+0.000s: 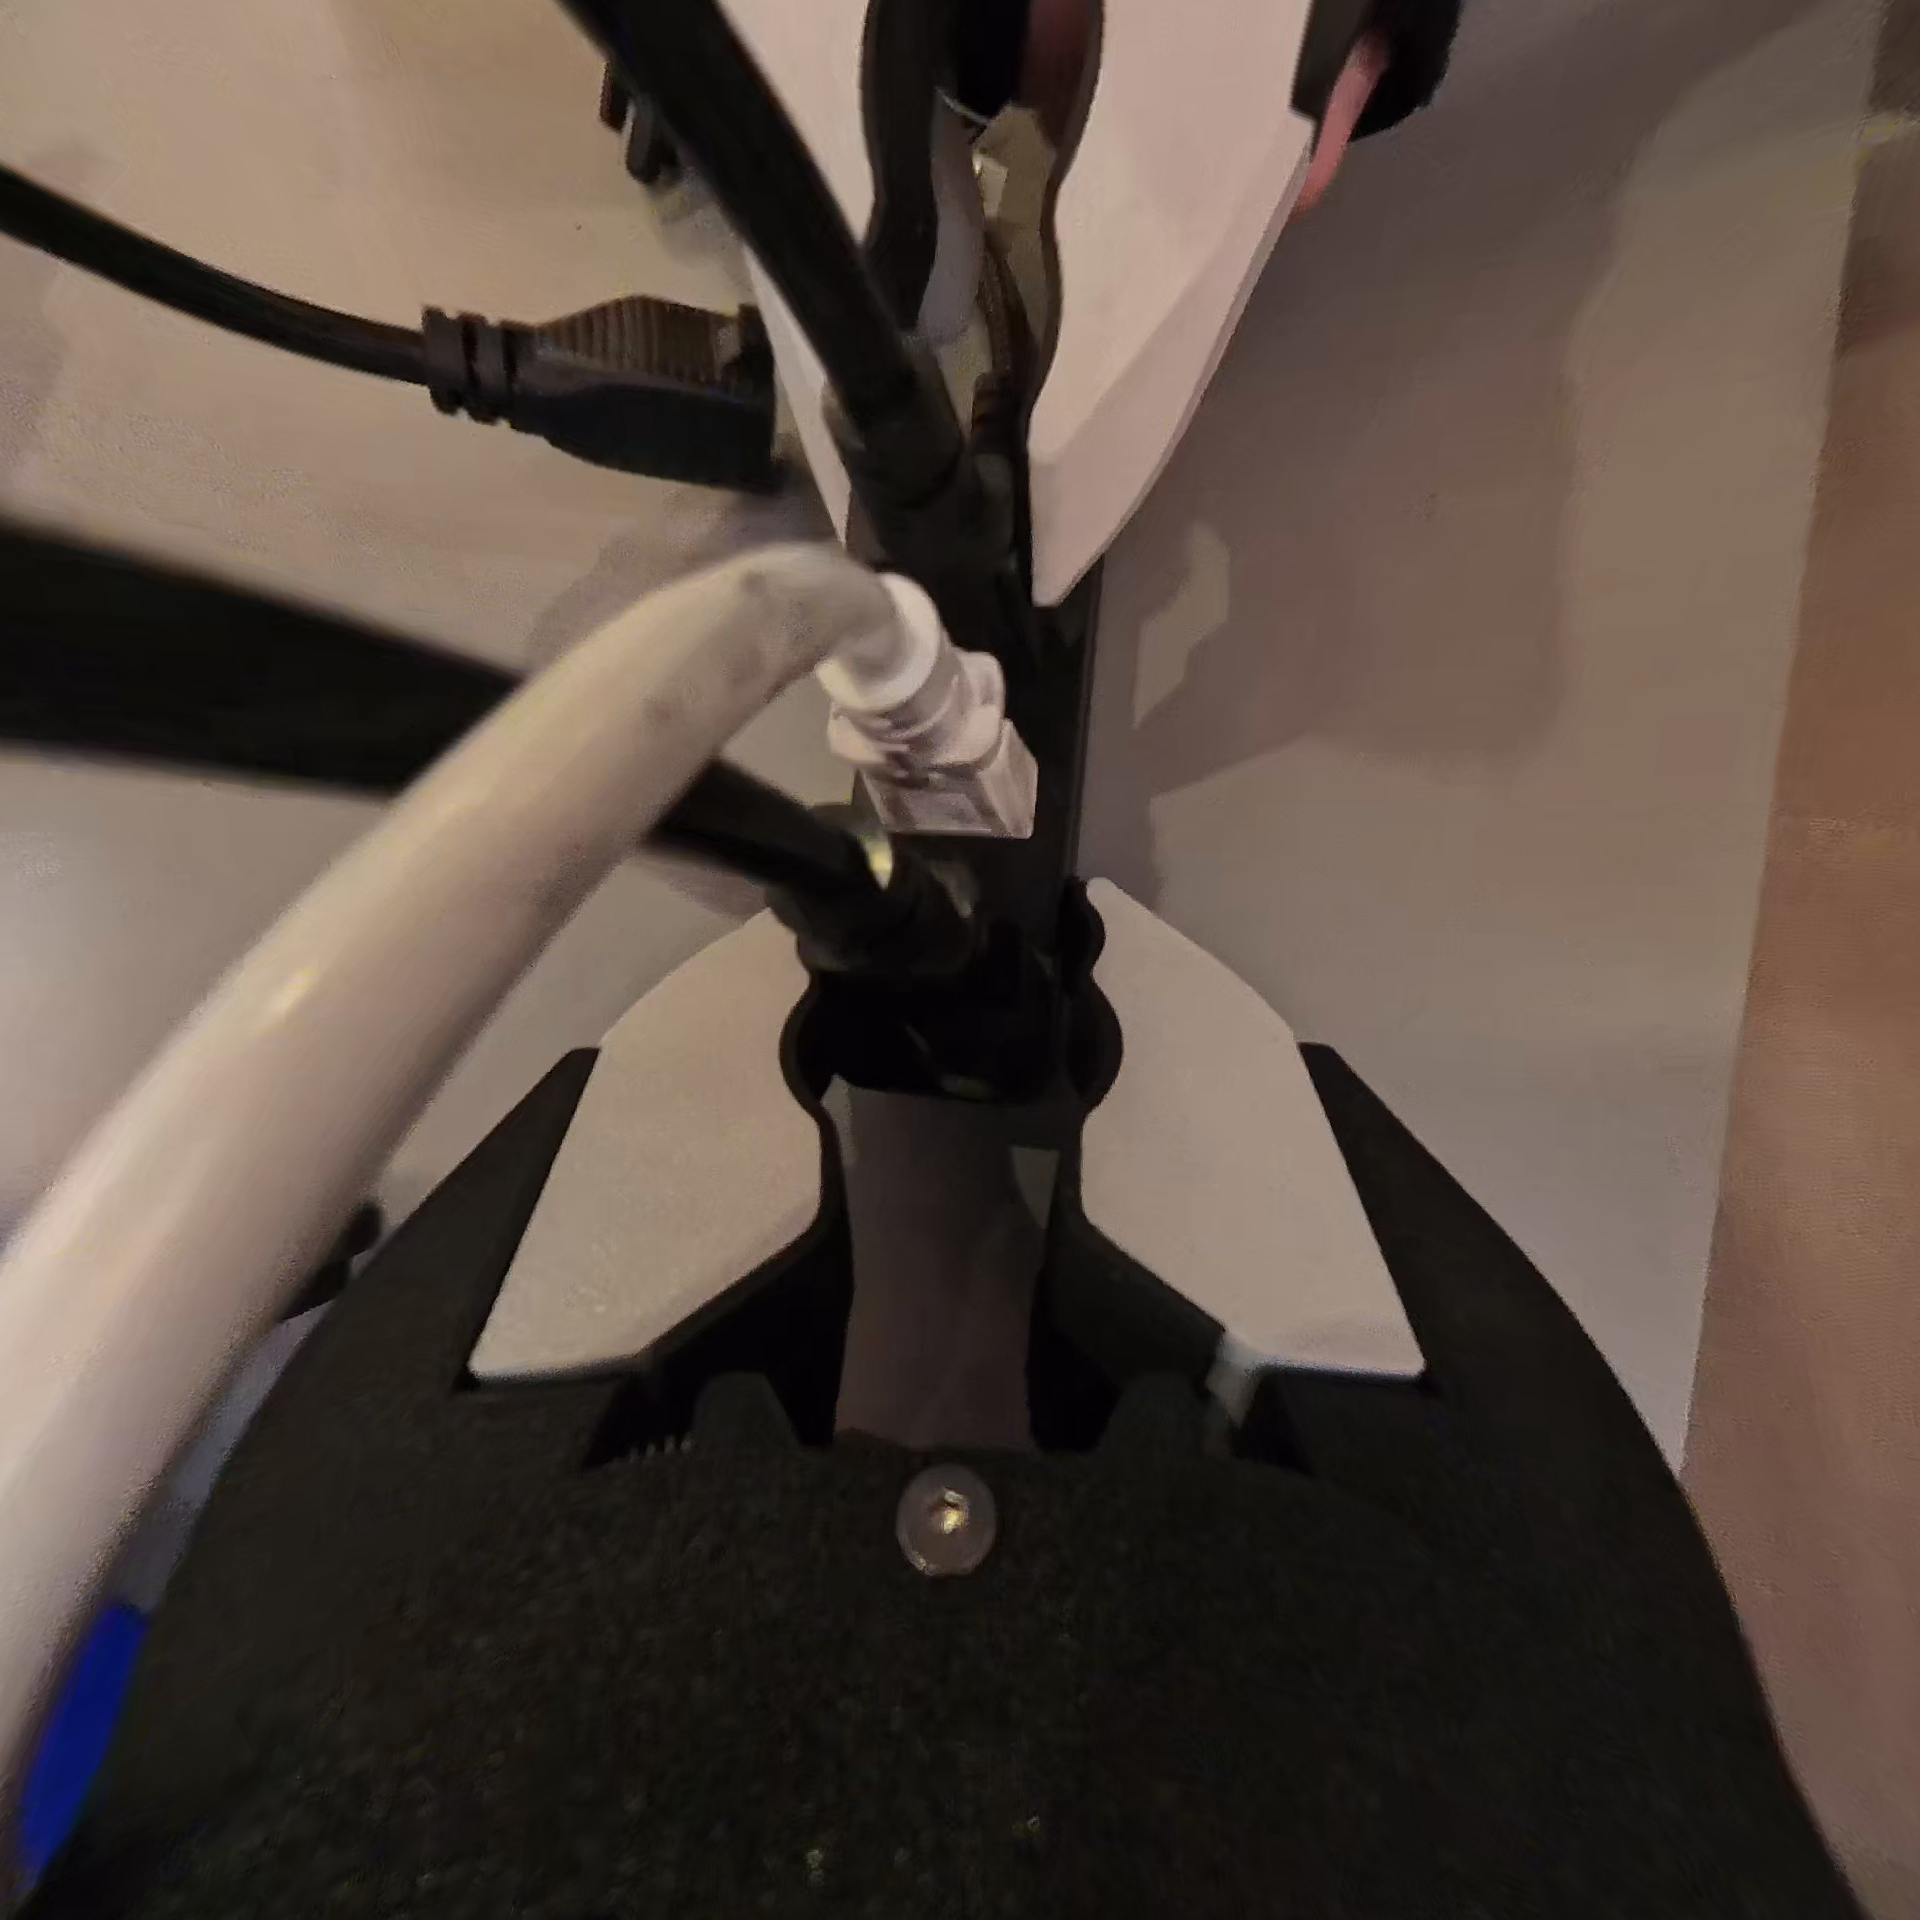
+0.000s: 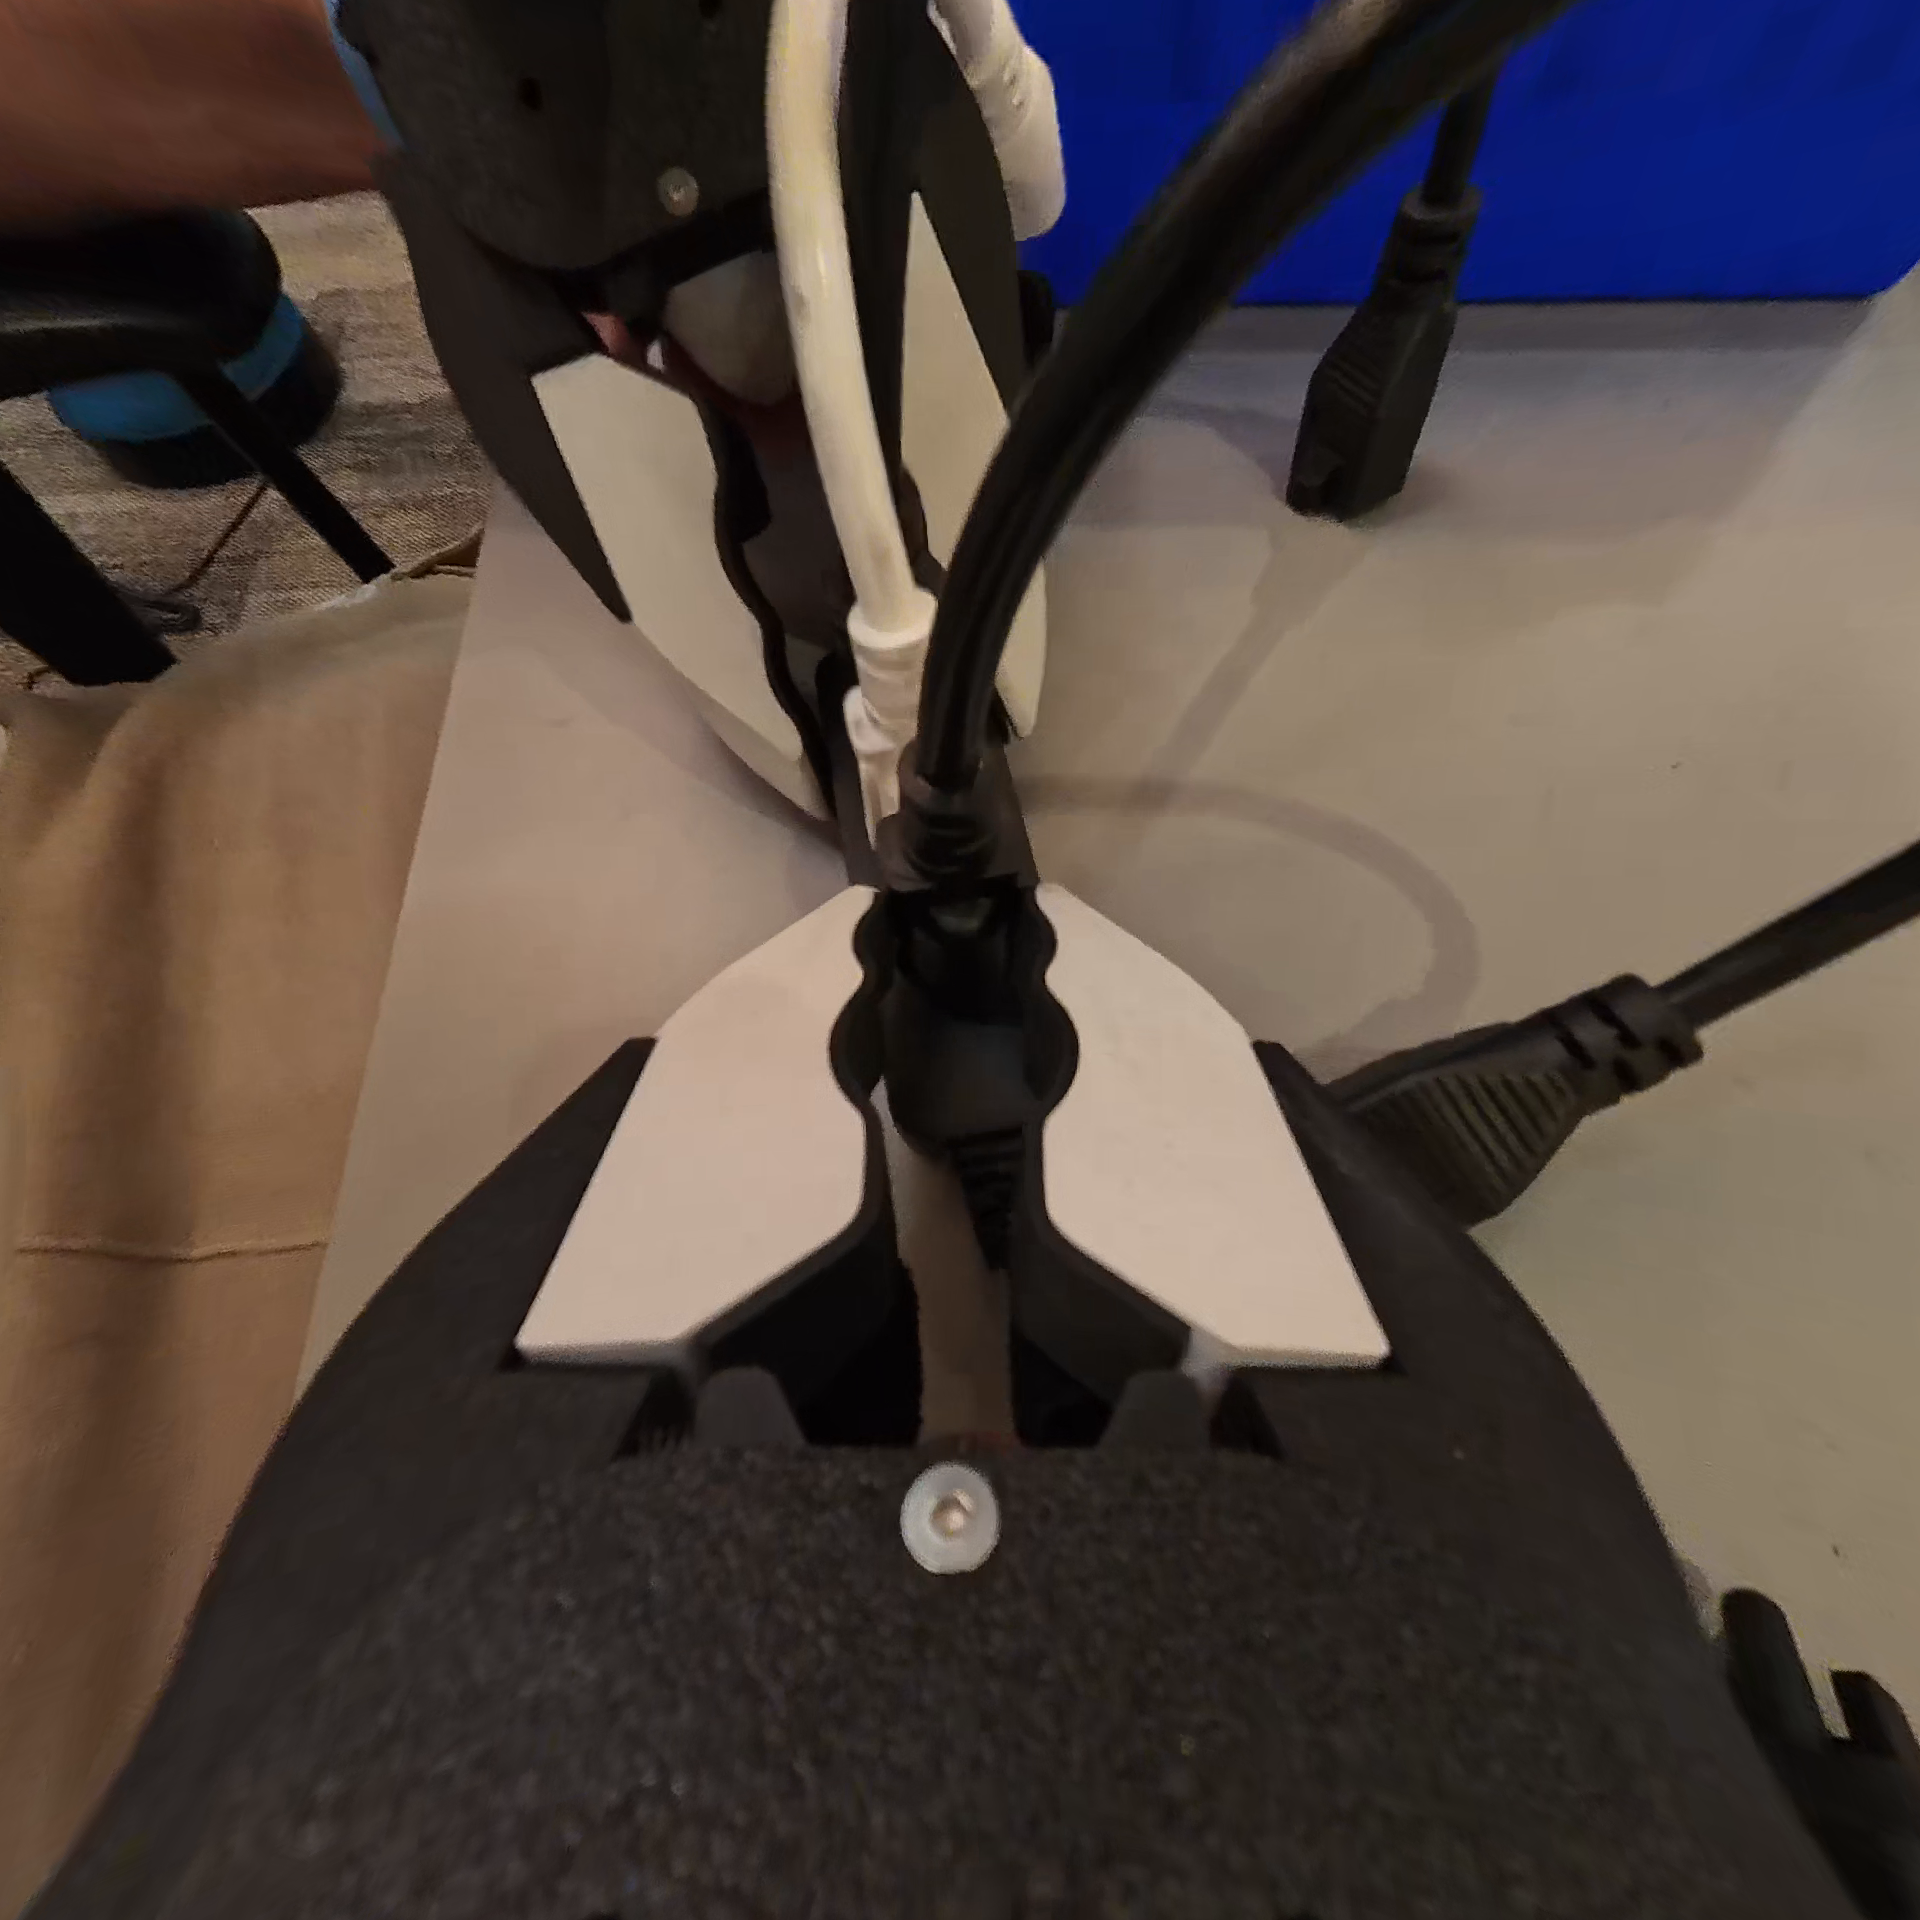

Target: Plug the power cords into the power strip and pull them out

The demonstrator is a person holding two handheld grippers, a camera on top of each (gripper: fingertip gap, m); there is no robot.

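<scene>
The power strip (image 1: 1065, 727) shows edge on as a narrow dark bar running between the two grippers. My left gripper (image 1: 935, 914) is shut on its near end, where a black cord (image 1: 748, 821) also enters. A white plug (image 1: 925, 717) sits in the strip; it also shows in the right wrist view (image 2: 883, 644). My right gripper (image 2: 951, 904) is shut on a black plug (image 2: 956, 1029) at the strip, its cord arching up and away. In the left wrist view the right gripper (image 1: 935, 520) comes in from the top. The left gripper (image 2: 914, 769) faces me in the right wrist view.
Loose black plugs lie on the pale table: one at the left (image 1: 623, 384), one at the right (image 2: 1486, 1122), one at the back (image 2: 1371, 364). A blue panel (image 2: 1558, 135) stands behind. The table's left edge borders tan fabric (image 2: 208, 935) and a chair (image 2: 156, 312). There is about 5 centimeters between the tips of the two grippers.
</scene>
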